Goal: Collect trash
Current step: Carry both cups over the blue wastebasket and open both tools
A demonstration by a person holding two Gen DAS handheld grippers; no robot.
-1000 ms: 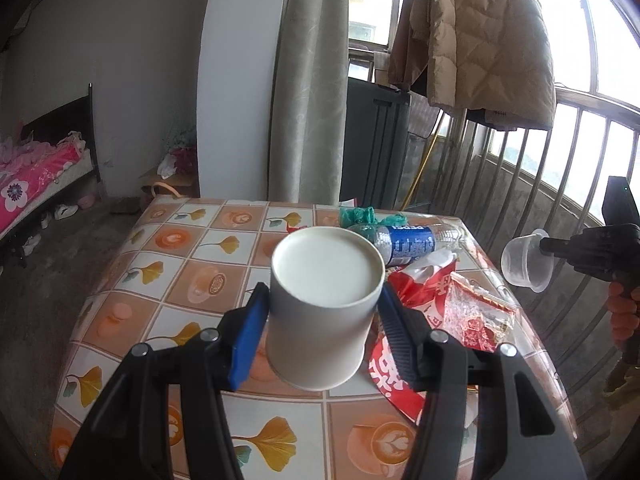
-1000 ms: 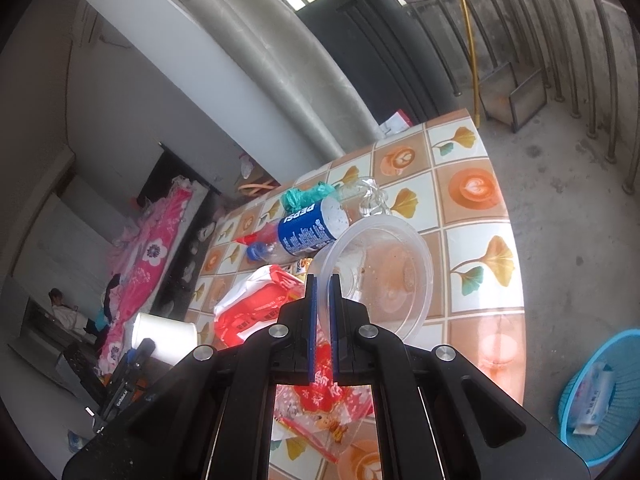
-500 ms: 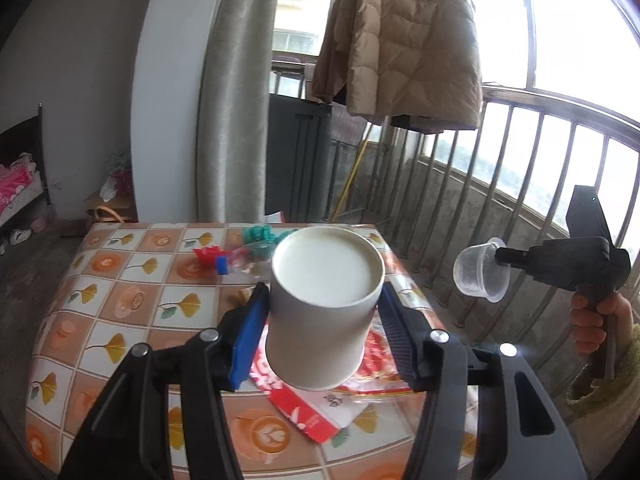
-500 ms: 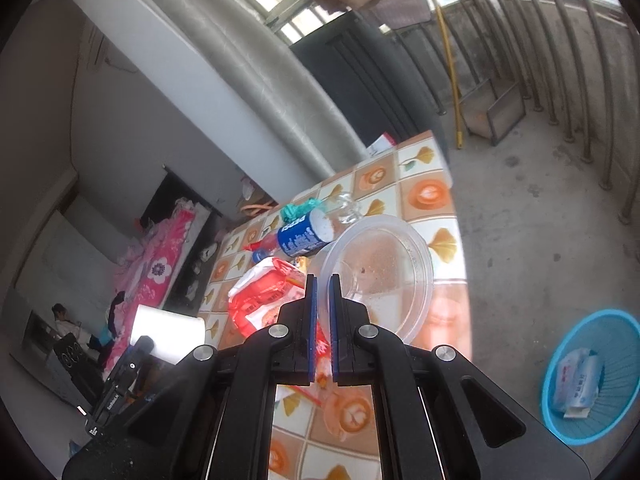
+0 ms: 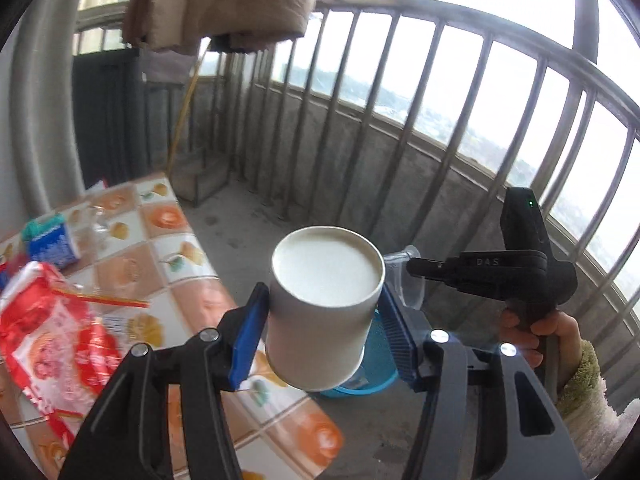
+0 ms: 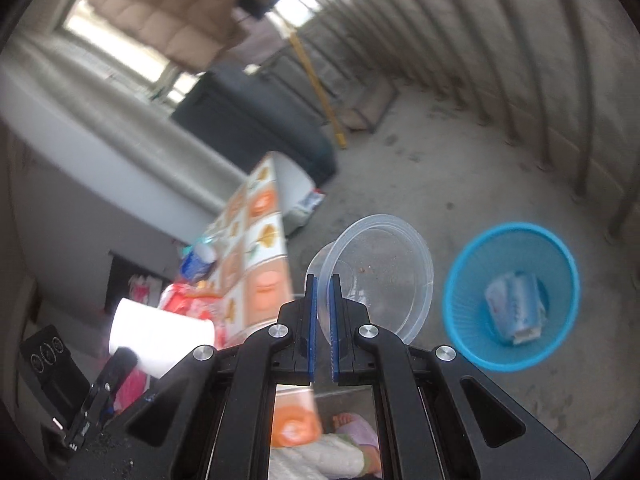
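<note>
My left gripper (image 5: 320, 320) is shut on a white paper cup (image 5: 324, 304), held in the air past the table's right edge. My right gripper (image 6: 322, 292) is shut on the rim of a clear plastic cup (image 6: 384, 272), held above the floor to the left of a blue mesh trash basket (image 6: 516, 344). The basket stands on the concrete floor and holds a crumpled white and blue wrapper (image 6: 514, 308). In the left wrist view the basket (image 5: 376, 376) shows partly behind the paper cup, and the clear cup (image 5: 408, 280) peeks out behind it. The paper cup also shows in the right wrist view (image 6: 160, 336).
The tiled table (image 5: 188, 264) still carries a red snack bag (image 5: 52, 340) and a blue-labelled bottle (image 5: 52, 240). A metal railing (image 5: 500, 128) bounds the balcony. A tan coat (image 5: 216, 4) hangs above. A dark cabinet (image 6: 256, 124) and a yellow-handled stick (image 6: 316, 80) stand by the far wall.
Both grippers have swung right, away from the table and toward the railing. The blue basket has come closer to the middle of the right wrist view. Both keep their cups.
</note>
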